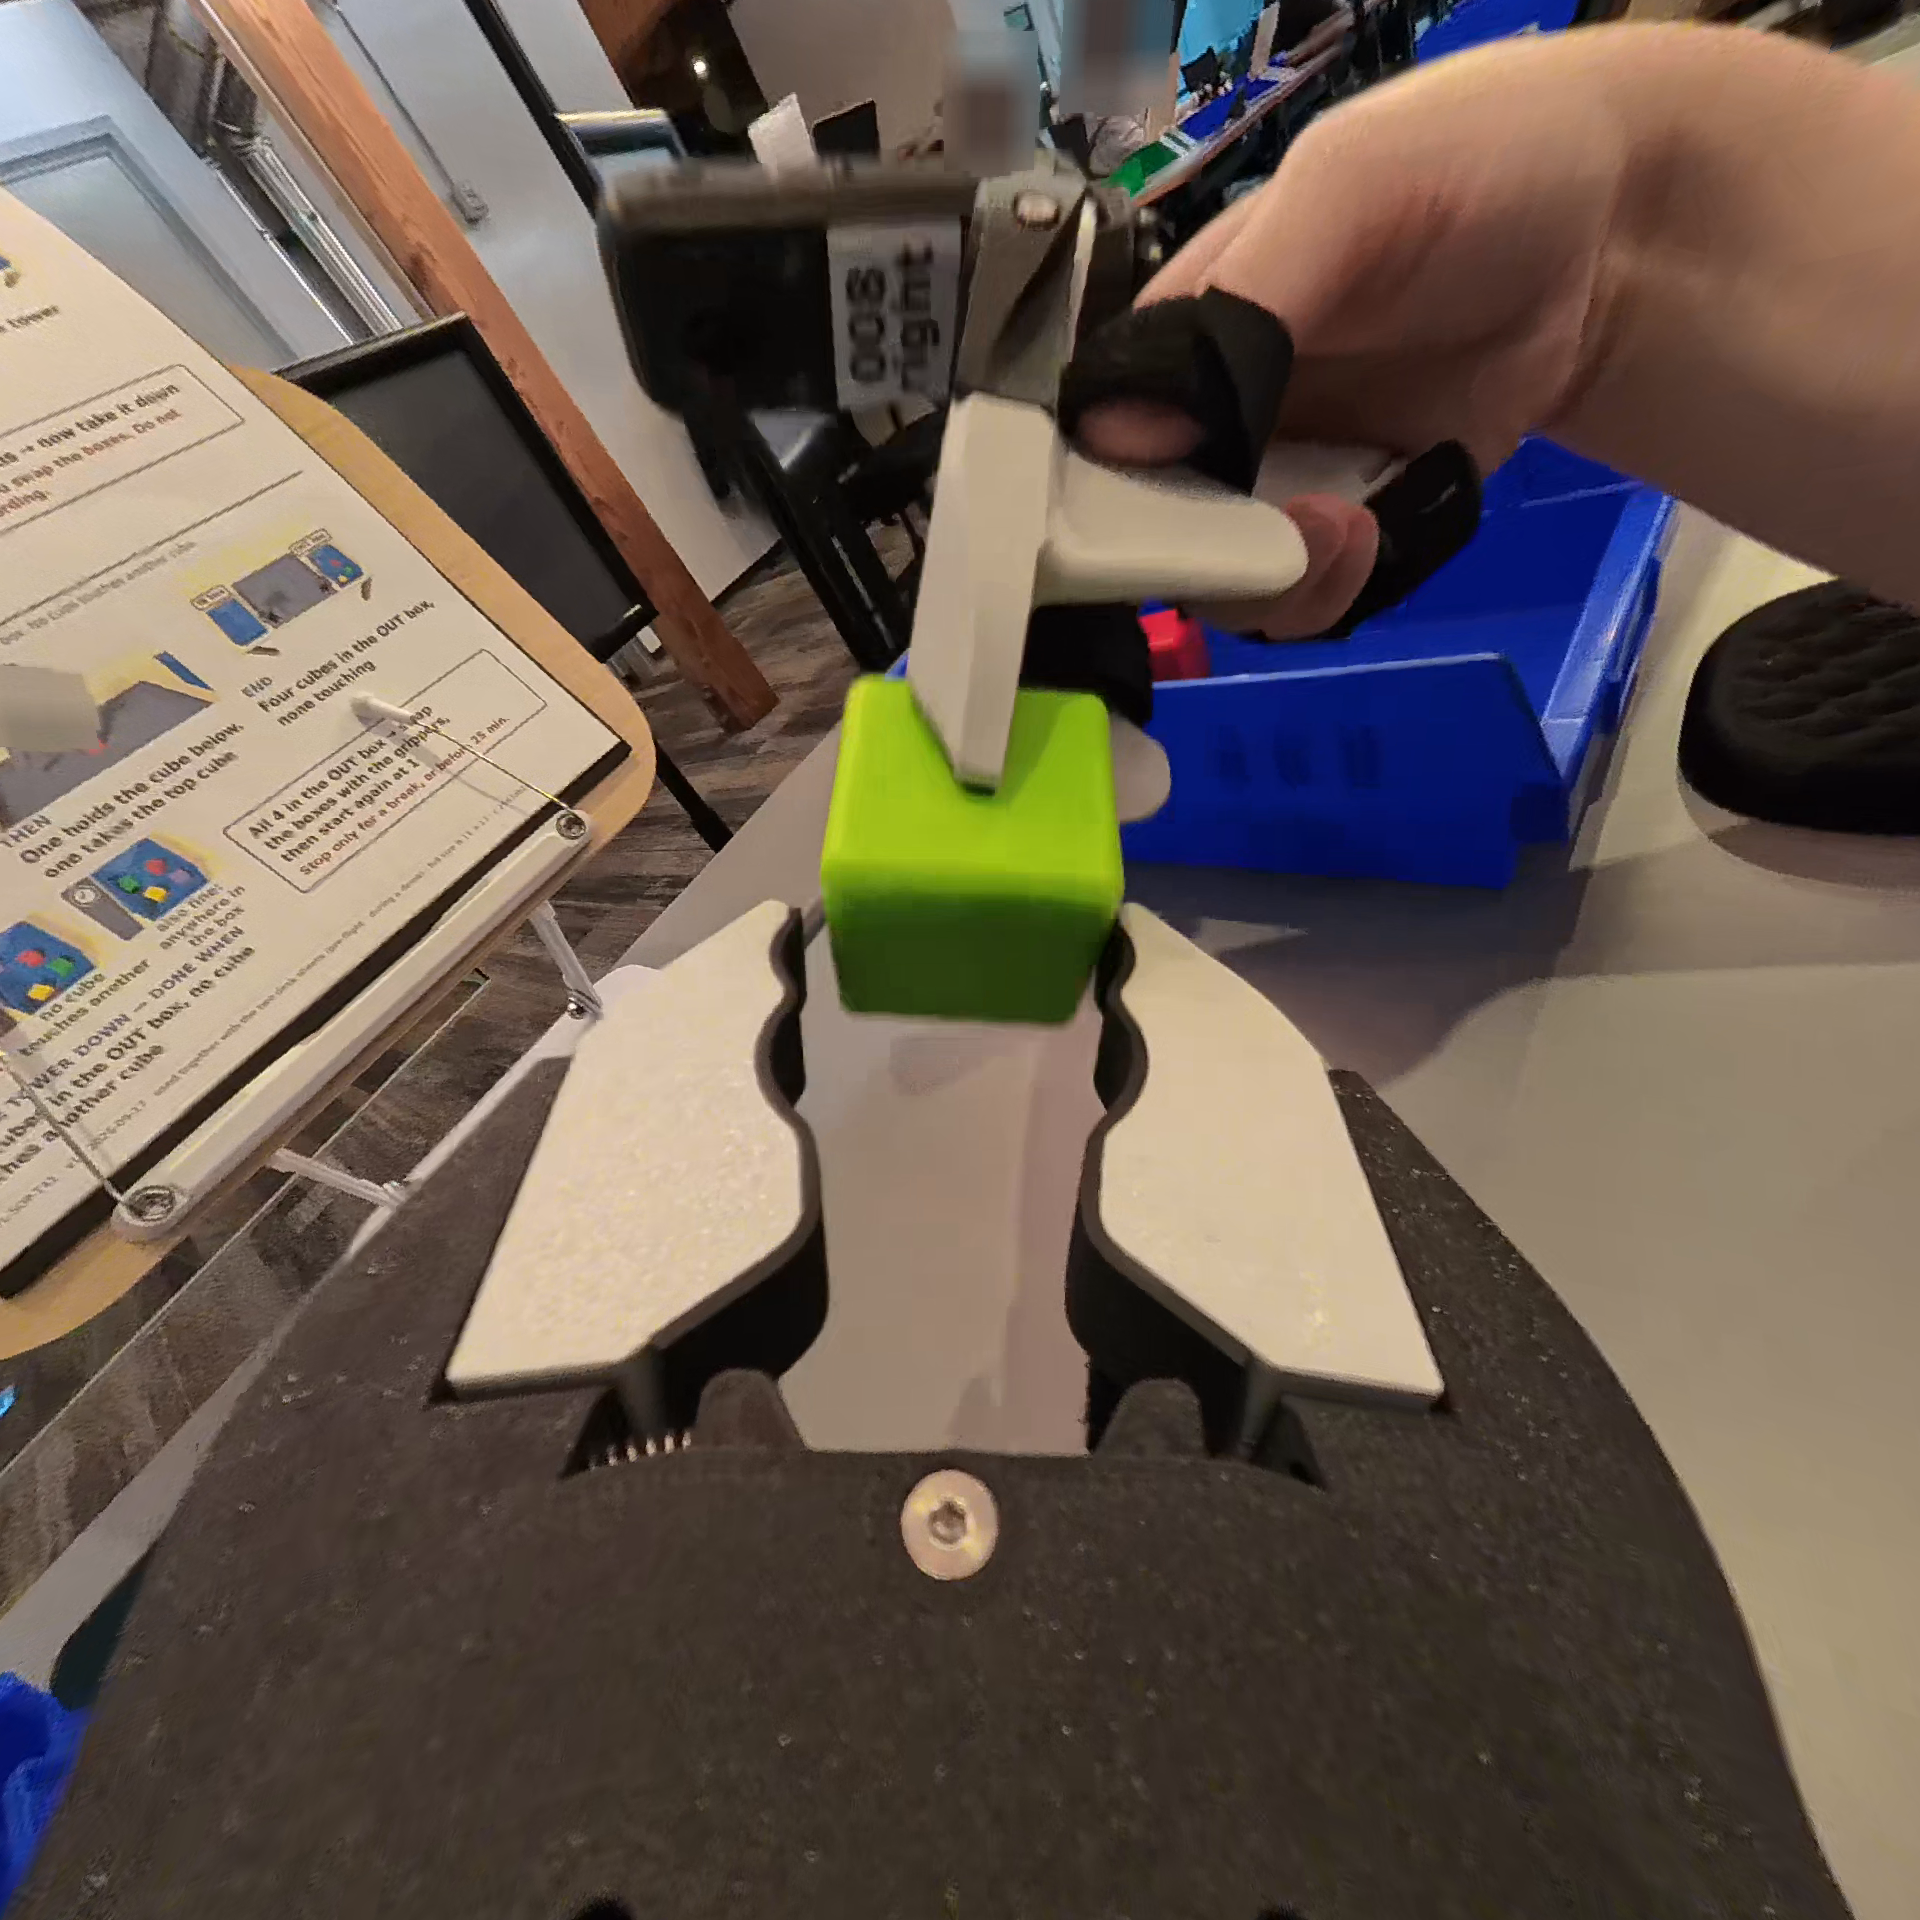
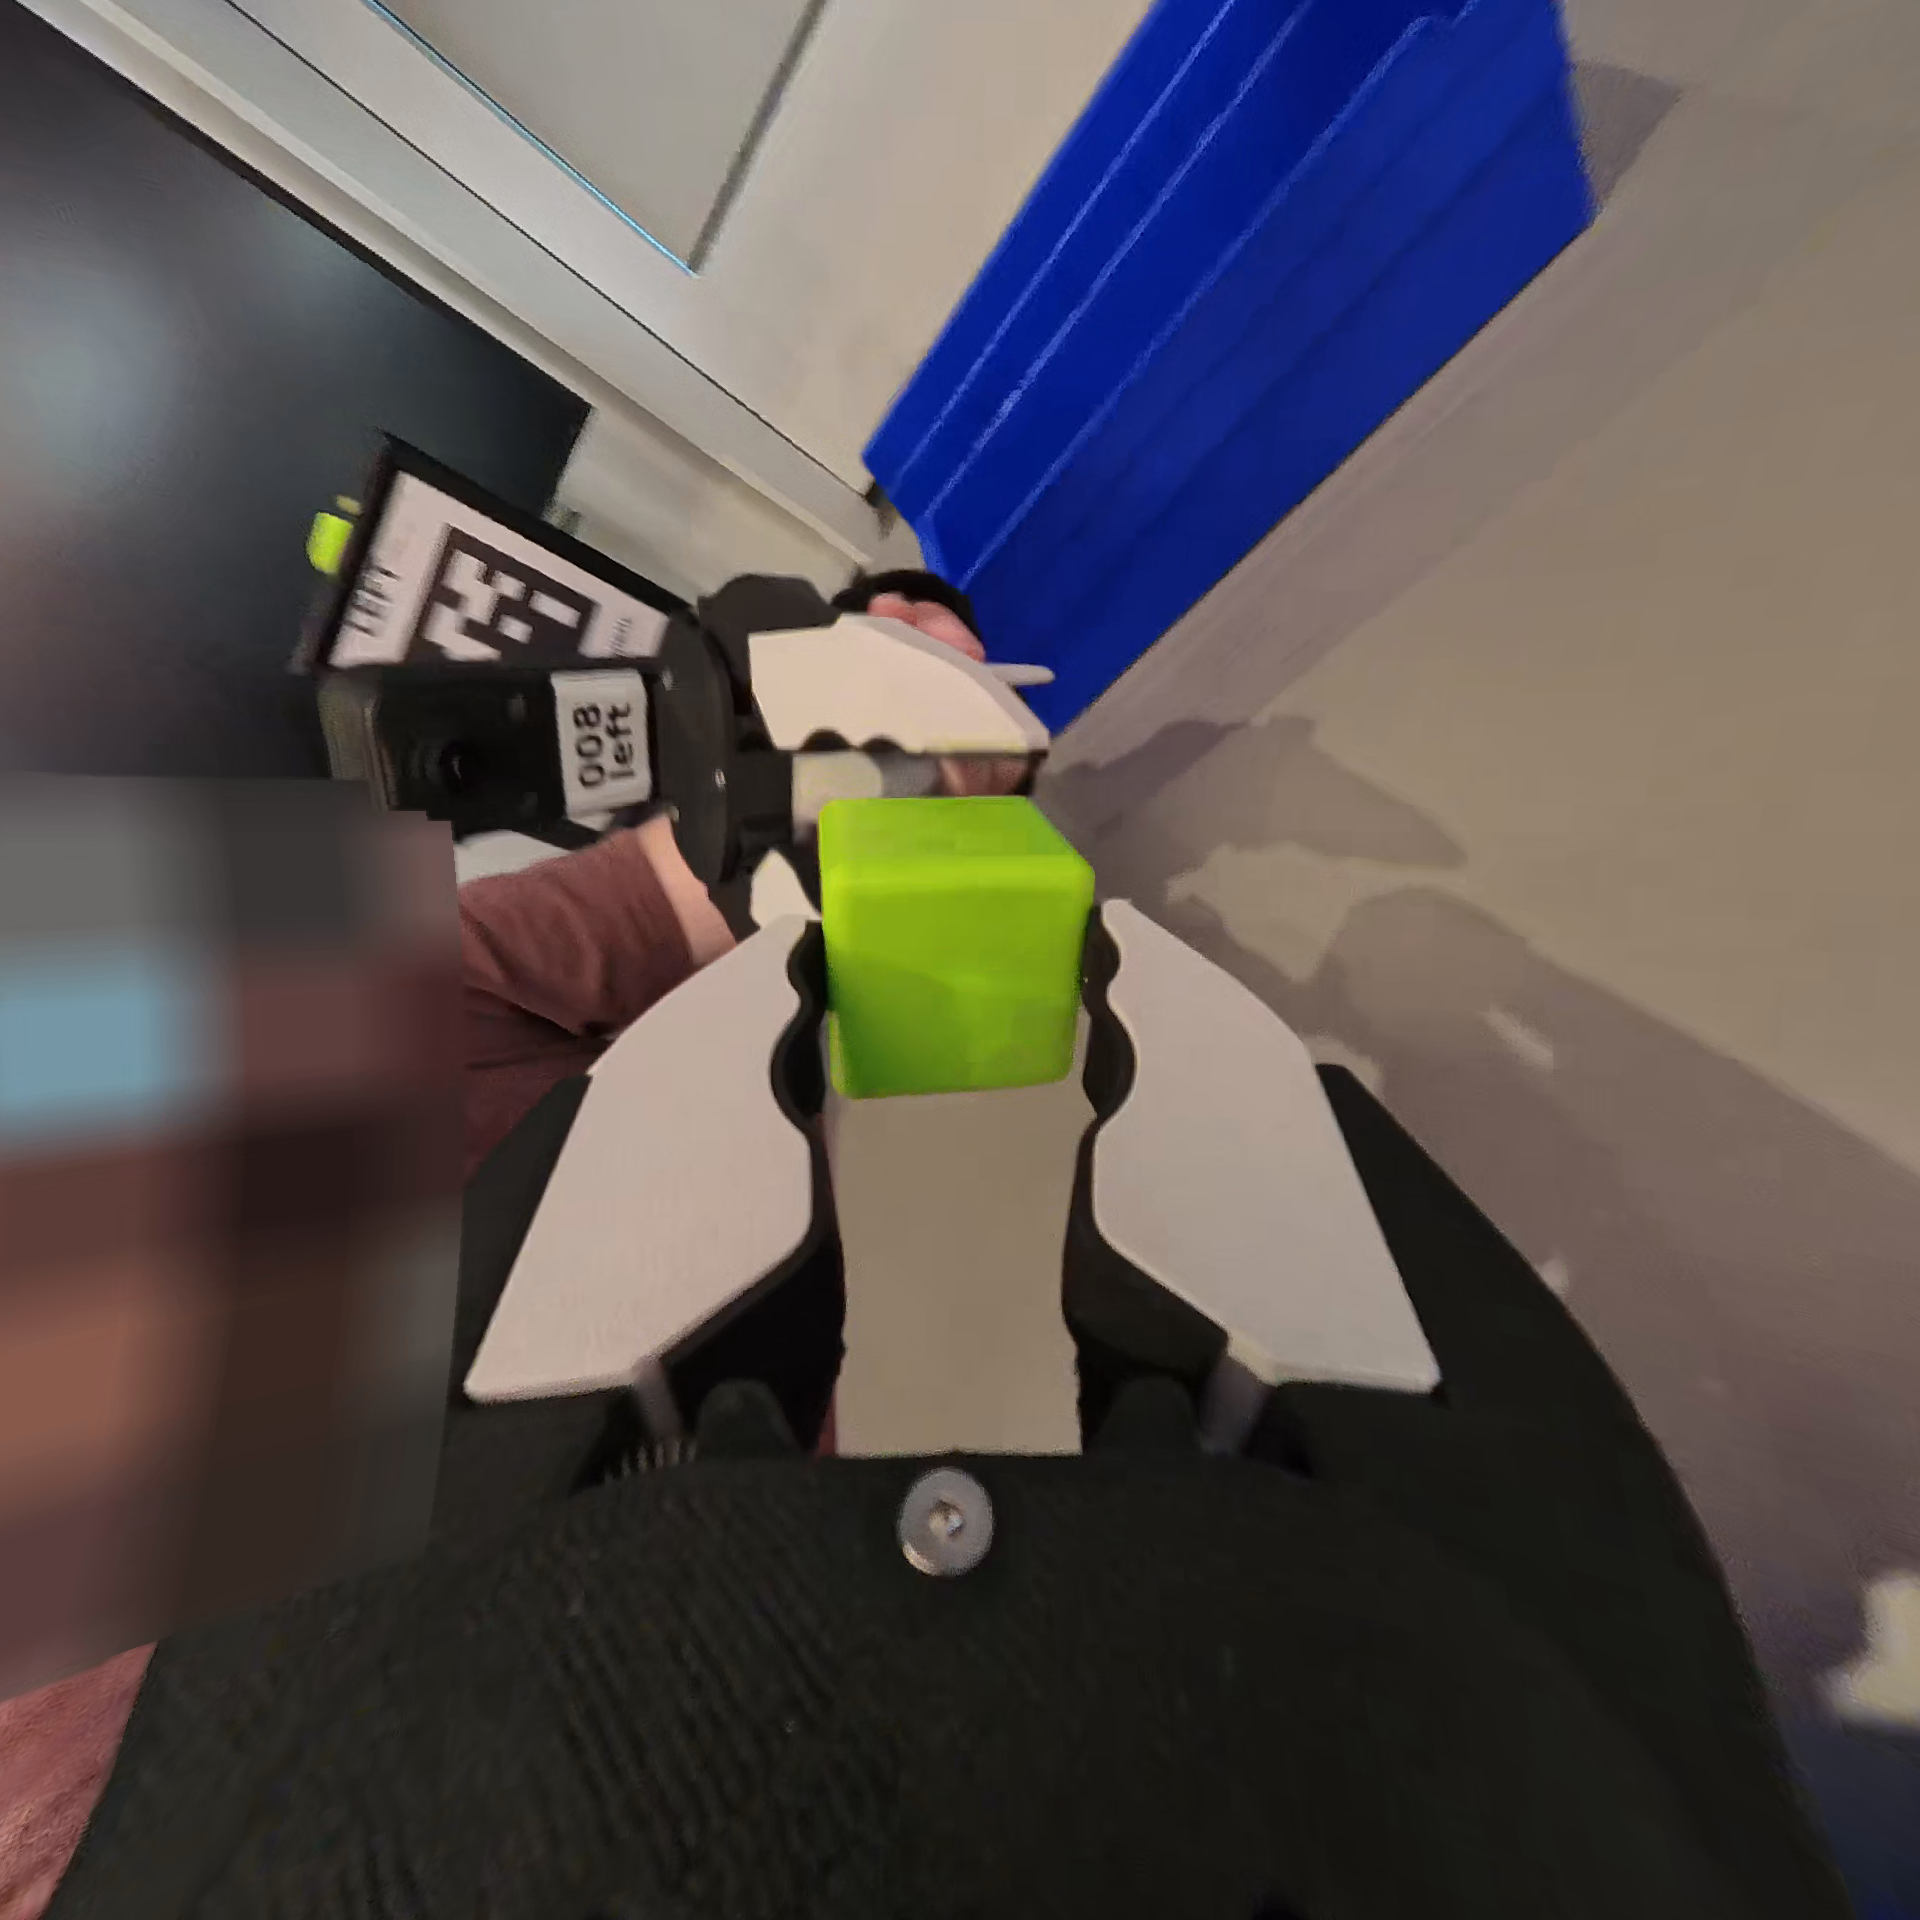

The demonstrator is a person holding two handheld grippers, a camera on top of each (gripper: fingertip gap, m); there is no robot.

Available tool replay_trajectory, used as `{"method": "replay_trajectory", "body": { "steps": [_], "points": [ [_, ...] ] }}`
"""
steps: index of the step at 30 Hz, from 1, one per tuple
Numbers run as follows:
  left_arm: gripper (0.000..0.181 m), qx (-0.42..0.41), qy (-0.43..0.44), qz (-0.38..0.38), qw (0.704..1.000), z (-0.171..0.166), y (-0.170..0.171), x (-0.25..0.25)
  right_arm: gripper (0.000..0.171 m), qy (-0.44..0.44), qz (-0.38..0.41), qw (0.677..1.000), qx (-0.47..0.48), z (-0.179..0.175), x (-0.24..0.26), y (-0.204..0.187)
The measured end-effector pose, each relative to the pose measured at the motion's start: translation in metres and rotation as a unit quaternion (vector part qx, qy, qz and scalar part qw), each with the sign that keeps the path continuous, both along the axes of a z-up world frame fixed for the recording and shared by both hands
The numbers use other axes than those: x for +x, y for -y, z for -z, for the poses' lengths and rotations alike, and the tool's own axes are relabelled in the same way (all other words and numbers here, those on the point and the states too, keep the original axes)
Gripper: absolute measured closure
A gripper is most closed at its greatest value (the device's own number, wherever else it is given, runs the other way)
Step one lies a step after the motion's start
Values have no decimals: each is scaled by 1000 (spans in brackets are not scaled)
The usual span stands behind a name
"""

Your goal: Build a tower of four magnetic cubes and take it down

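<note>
A lime-green cube (image 1: 966, 883) sits between the fingertips of my left gripper (image 1: 961, 940), which is shut on its left and right sides. My right gripper (image 1: 1060, 779) comes down from above, with one finger across the cube's near face and the other behind it. In the right wrist view the same green cube (image 2: 951, 945) is clamped between the tips of my right gripper (image 2: 951, 940). The left gripper's upper finger (image 2: 883, 686) shows just behind the cube. A red cube (image 1: 1174, 639) lies in the blue bin (image 1: 1351, 758) behind.
The grey table (image 1: 1610, 1091) lies under the cube. An instruction board (image 1: 260, 727) stands on an easel at the left. A black round pad (image 1: 1818, 707) is at the right edge. A blue bin (image 2: 1247, 312) shows beyond the cube in the right wrist view. My left and right fingertips are right by each other.
</note>
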State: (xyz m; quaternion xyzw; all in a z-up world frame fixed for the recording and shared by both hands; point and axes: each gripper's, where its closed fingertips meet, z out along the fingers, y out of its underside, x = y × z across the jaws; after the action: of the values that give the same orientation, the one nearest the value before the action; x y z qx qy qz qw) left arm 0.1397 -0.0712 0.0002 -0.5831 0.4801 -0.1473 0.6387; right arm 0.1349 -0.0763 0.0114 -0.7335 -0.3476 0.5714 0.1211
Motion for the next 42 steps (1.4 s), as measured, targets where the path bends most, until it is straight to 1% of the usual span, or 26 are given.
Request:
{"method": "replay_trajectory", "body": {
  "steps": [2, 3, 4, 6, 7, 9, 10, 11, 13, 15, 18, 21, 22, 25, 26, 28, 30, 32, 33, 35, 37, 38, 40, 42],
  "points": [
    [128, -20, -1, -3, 1000, 2, 1, 0, 122, 47, 22, 997, 55, -5, 30, -5],
    [127, -27, 0, -1, 1000, 2, 1, 1, 122, 93, 51, 990, 95, -3, 55, -12],
    [128, -32, -1, -3, 999, 2, 1, 0, 122, 154, 86, 974, 140, 2, 86, -20],
    [127, -44, -9, -8, 999, 3, -1, -2, 122, 274, 129, 928, 215, 18, 155, -30],
    [127, -48, -10, -3, 999, 2, 0, -2, 122, 331, 129, 903, 242, 29, 186, -31],
    [127, -56, -11, 6, 998, 1, 1, -2, 122, 424, 101, 857, 274, 58, 237, -25],
    [127, -59, -13, 7, 998, 0, 1, -2, 122, 462, 88, 841, 268, 72, 257, -21],
    [127, -63, -17, 10, 998, 1, 2, -2, 122, 490, 84, 832, 246, 84, 271, -17],
    [127, -66, -25, 11, 997, 2, 2, -3, 122, 522, 92, 824, 200, 100, 289, -15],
    [128, -62, -26, 8, 998, 1, 1, -5, 122, 548, 93, 814, 172, 111, 300, -16],
    [128, -67, -28, 10, 997, 1, 2, -6, 122, 577, 71, 801, 140, 128, 307, -12],
    [128, -66, -31, 11, 997, 1, 2, -7, 122, 615, 61, 778, 116, 142, 319, -14],
    [128, -65, -31, 11, 997, 1, 2, -7, 122, 618, 65, 776, 111, 145, 319, -16],
    [127, -62, -36, 11, 997, 1, 2, -7, 120, 610, 75, 785, 77, 150, 315, -12],
    [126, -60, -36, 9, 998, 0, 2, -8, 119, 615, 79, 781, 67, 150, 317, -10],
    [126, -49, -23, -2, 999, -7, 0, -11, 119, 621, 96, 774, 76, 144, 320, -10],
    [126, -46, -9, -14, 999, -18, -3, -17, 119, 613, 121, 773, 107, 125, 319, -13],
    [121, -57, -13, -50, 997, -31, -11, -33, 119, 584, 167, 773, 184, 92, 315, -25],
    [120, -62, -15, -75, 995, -40, -16, -46, 120, 566, 205, 764, 231, 69, 316, -35],
    [122, -65, 0, -136, 989, -65, -27, -83, 120, 520, 301, 743, 296, 26, 325, -51],
    [123, -64, 34, -207, 976, -94, -38, -134, 120, 451, 406, 738, 296, 1, 338, -63],
    [124, -62, 46, -247, 966, -105, -42, -164, 116, 423, 446, 740, 273, -1, 346, -68],
    [122, -55, 55, -336, 938, -119, -48, -231, 115, 407, 495, 738, 211, 13, 367, -74],
    [120, -56, 37, -440, 895, -118, -49, -306, 114, 426, 504, 735, 158, 39, 384, -76]
  ]
}}
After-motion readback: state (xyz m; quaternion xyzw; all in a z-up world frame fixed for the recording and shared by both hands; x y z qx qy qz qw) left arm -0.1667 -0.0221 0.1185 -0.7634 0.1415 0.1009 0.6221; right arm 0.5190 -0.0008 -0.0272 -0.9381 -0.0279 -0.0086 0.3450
